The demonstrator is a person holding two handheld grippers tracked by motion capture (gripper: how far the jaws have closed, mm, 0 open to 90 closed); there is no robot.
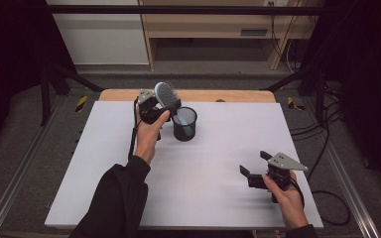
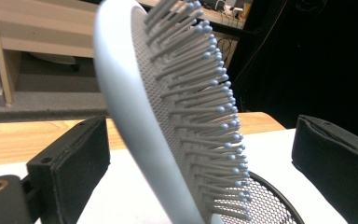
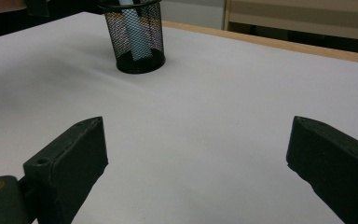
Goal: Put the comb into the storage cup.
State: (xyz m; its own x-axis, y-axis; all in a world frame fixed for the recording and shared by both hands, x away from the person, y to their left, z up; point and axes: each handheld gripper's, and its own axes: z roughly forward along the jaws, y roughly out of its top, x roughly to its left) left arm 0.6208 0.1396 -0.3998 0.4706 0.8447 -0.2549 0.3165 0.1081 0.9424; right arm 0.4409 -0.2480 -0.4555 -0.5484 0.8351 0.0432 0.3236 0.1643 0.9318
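Hairbrush parked in the cup, left jaws wide around it

Nearest, the right gripper [image 1: 255, 163] idles spread over bare table [image 1: 208, 193]. Farther out, the left gripper [image 1: 155, 106] gapes around the hairbrush [image 1: 166, 95], handle down in the mesh cup [image 1: 184, 124]. Pull back carelessly and a jaw could snag the bristles [image 2: 205, 116], tipping that top-heavy cup.

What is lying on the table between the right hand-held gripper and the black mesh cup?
Nothing: in the right gripper view, bare white table runs from the right hand-held gripper to the black mesh cup.
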